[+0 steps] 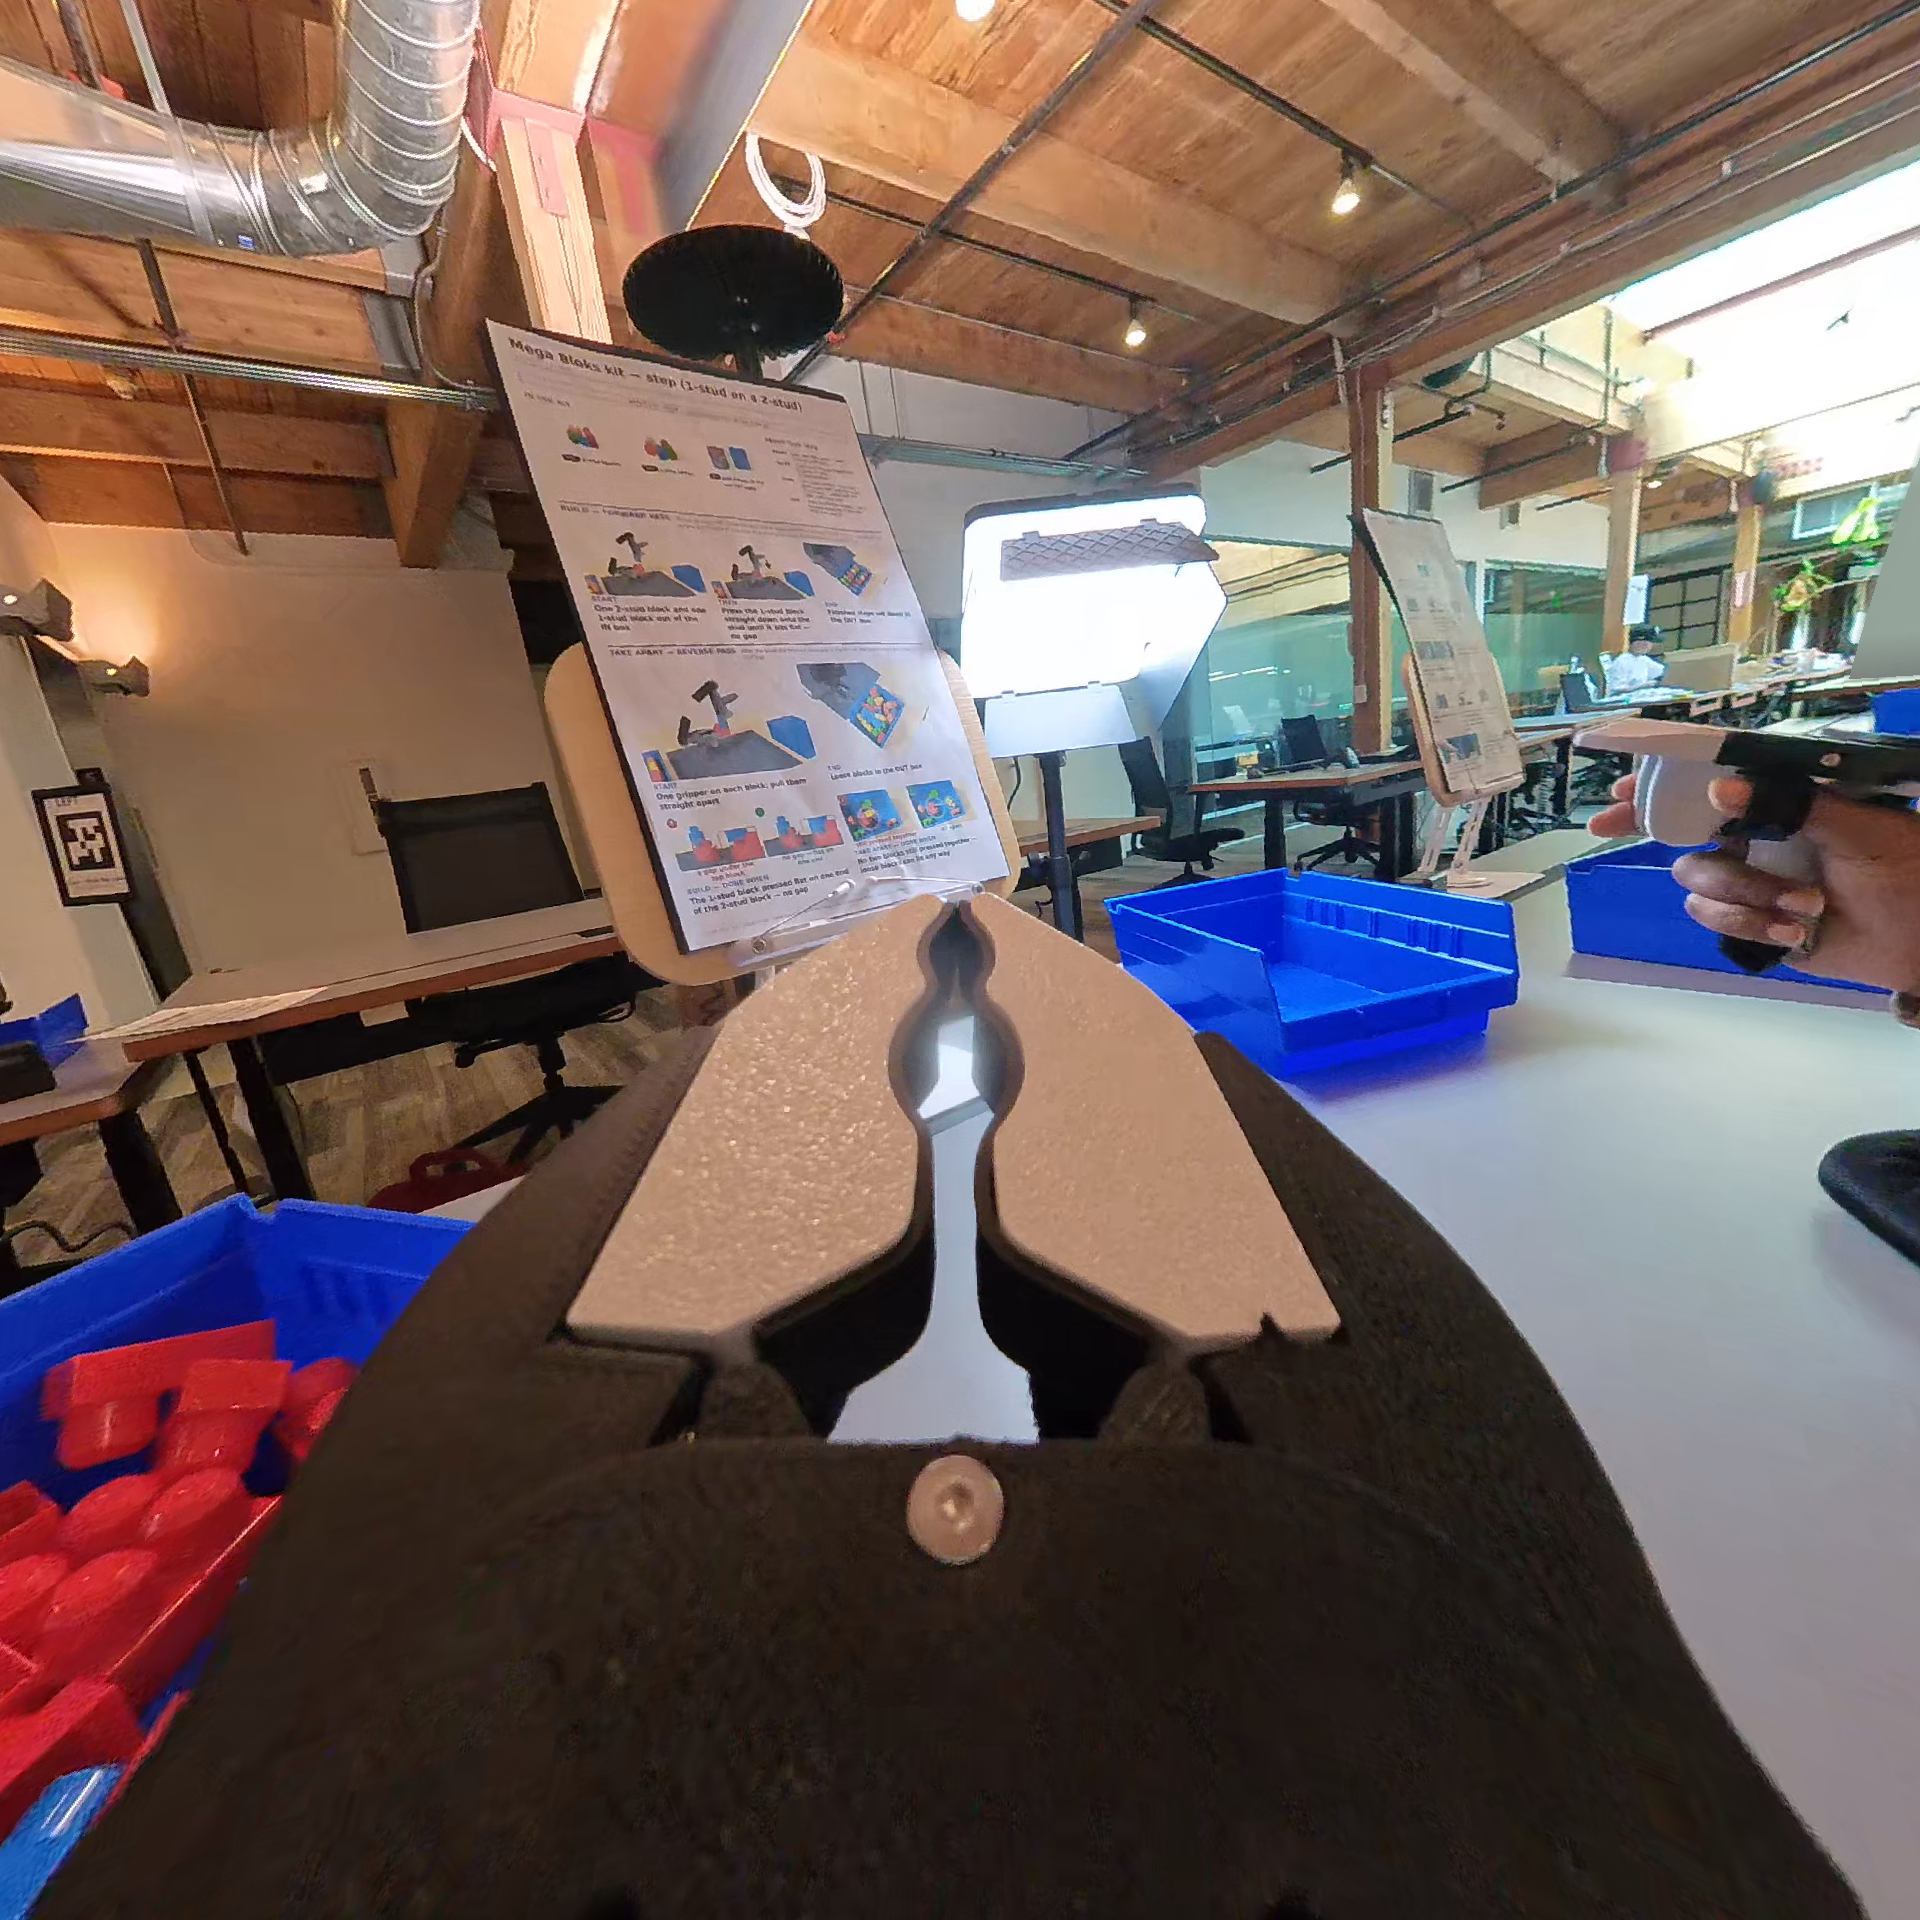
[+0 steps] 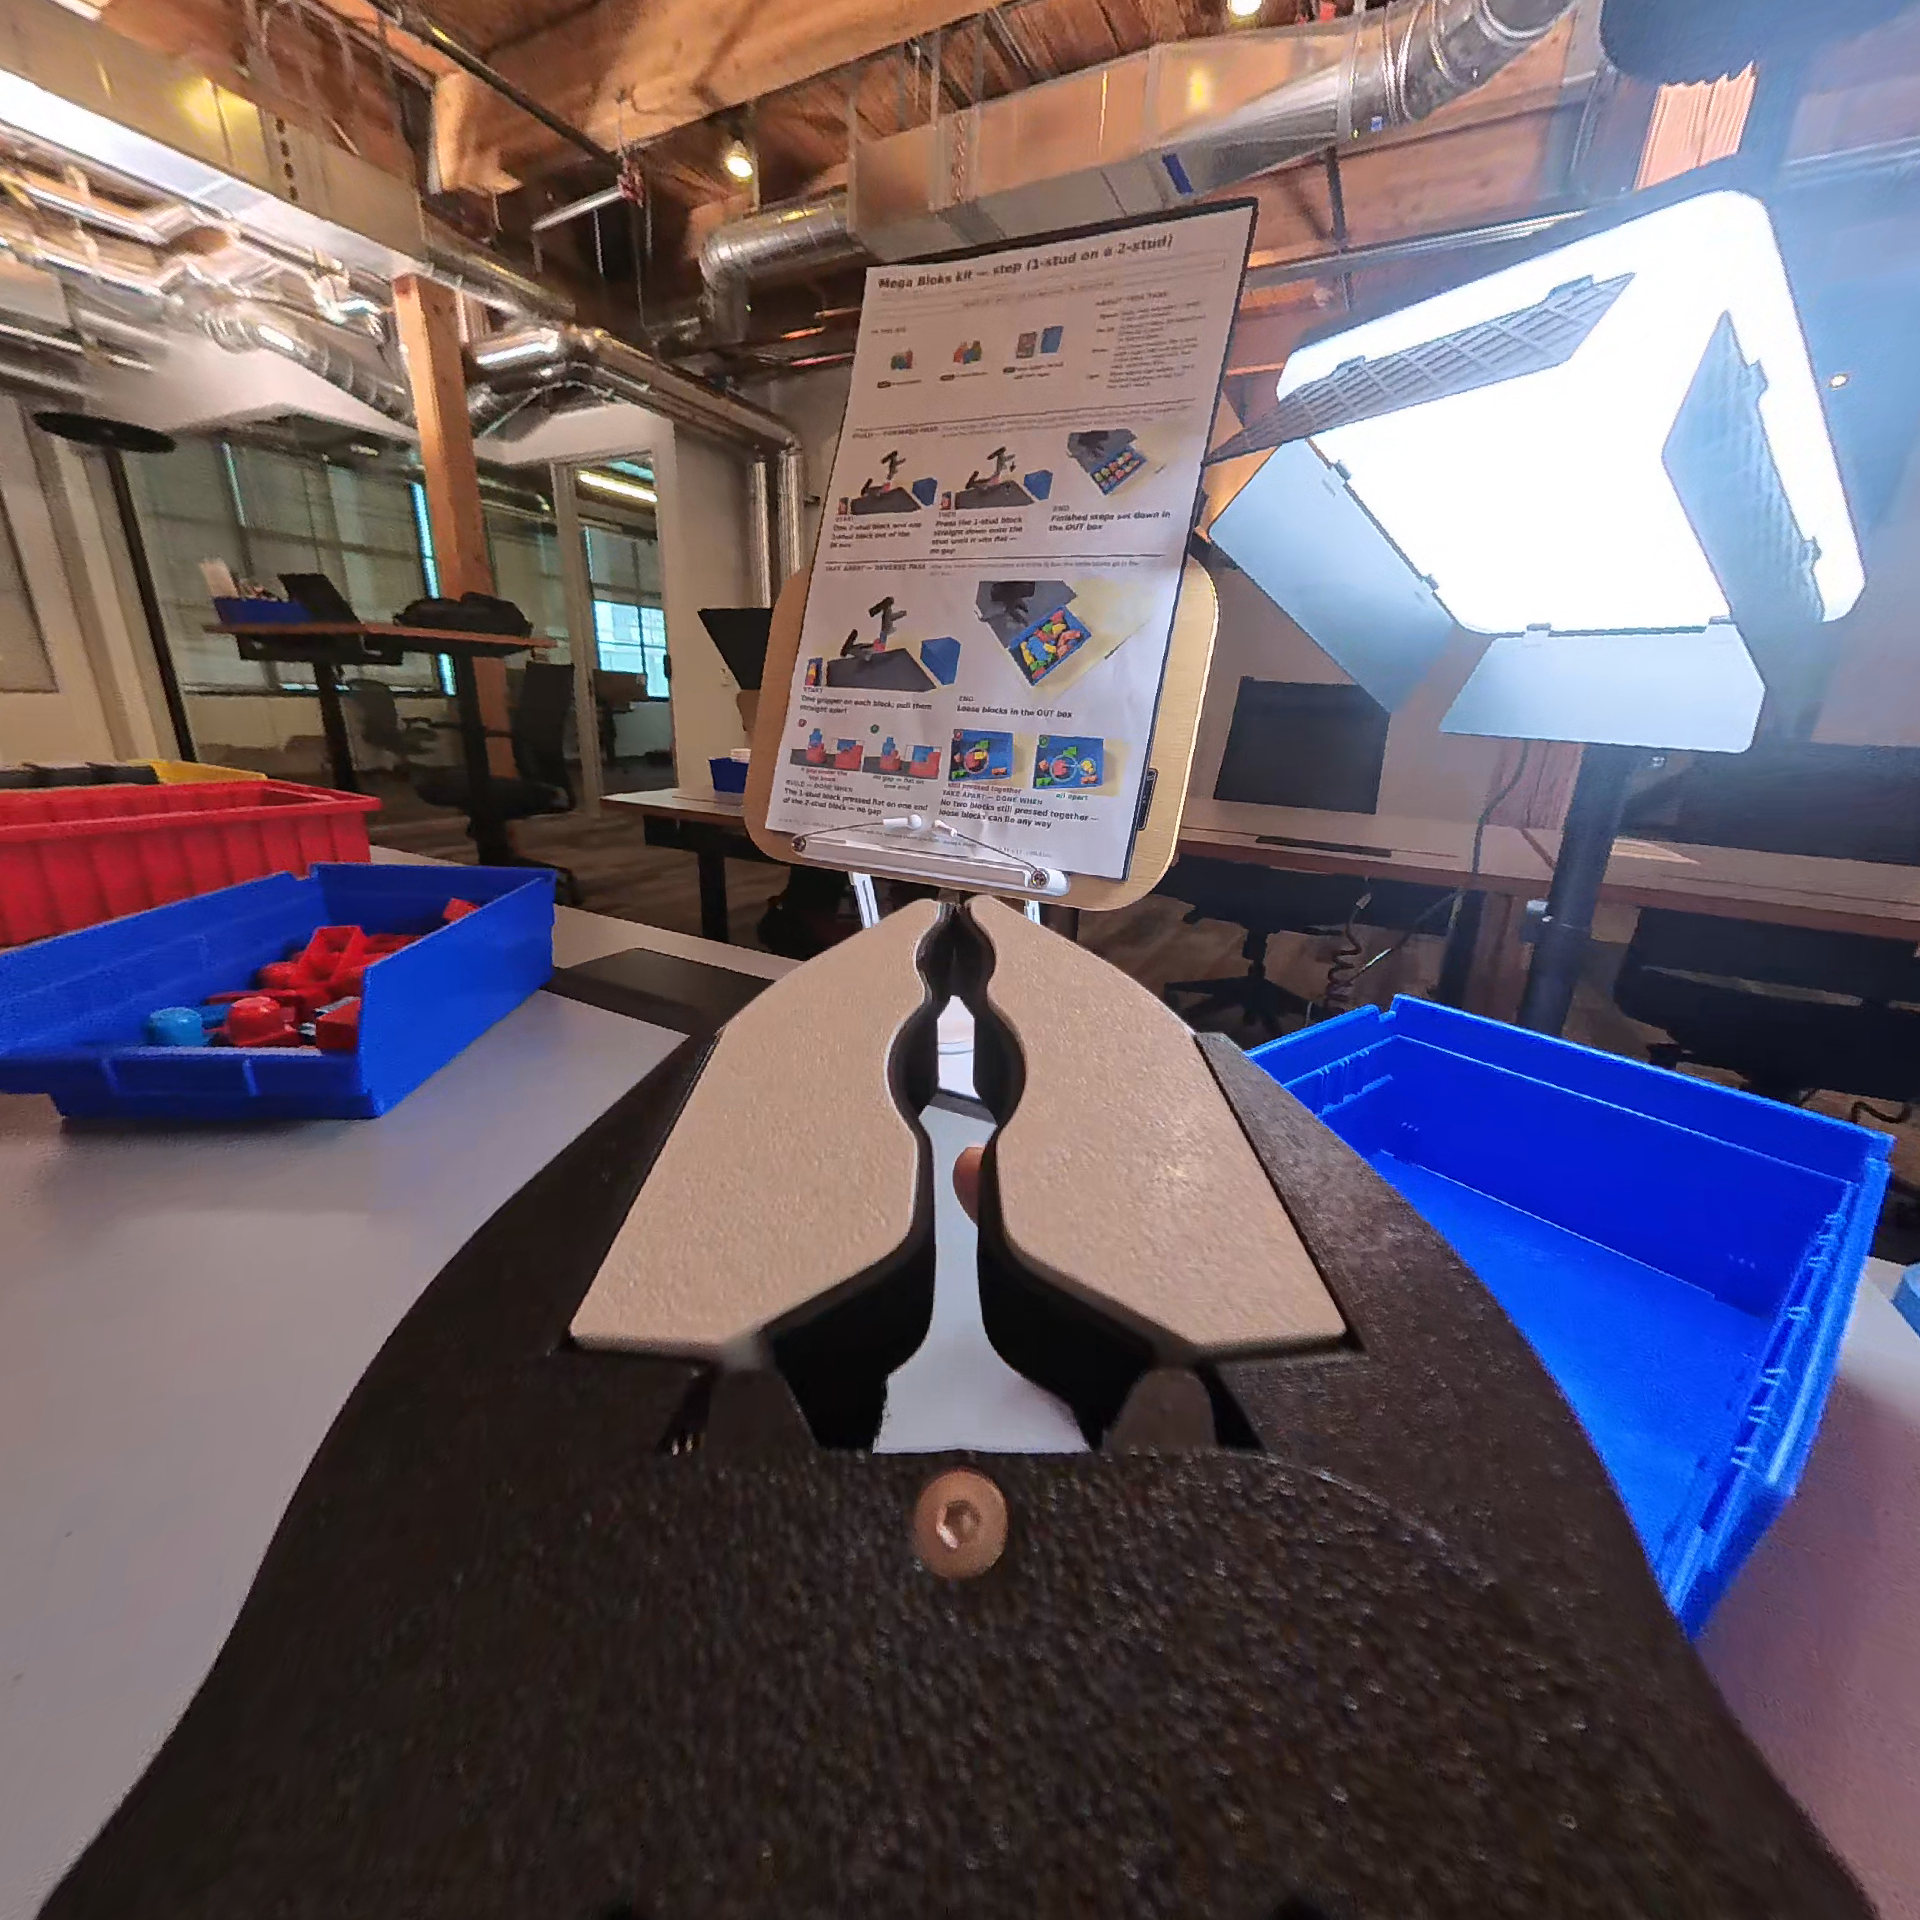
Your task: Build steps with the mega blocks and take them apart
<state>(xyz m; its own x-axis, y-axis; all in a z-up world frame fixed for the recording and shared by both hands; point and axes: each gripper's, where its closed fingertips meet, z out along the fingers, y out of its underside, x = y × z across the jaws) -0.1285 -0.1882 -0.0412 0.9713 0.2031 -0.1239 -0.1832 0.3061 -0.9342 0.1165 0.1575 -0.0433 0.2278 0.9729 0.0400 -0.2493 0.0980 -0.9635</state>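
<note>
While both grippers hover over a pale grey surface (image 2: 260, 1299) in an open workshop with timber ceiling, left gripper (image 1: 958, 914) and right gripper (image 2: 958, 914) each have fingers together, holding nothing. Red mega blocks (image 2: 312, 987) lie in the left blue bin (image 2: 436, 997); a second blue bin (image 2: 1662, 1299) sits right. Instruction sheet on stand (image 2: 1018, 540) ahead, one studio light (image 2: 1558, 436).

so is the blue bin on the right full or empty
Empty. In the right wrist view the blue bin shows only its bare blue floor and divider, while the other bin on the left holds the red blocks.
</note>
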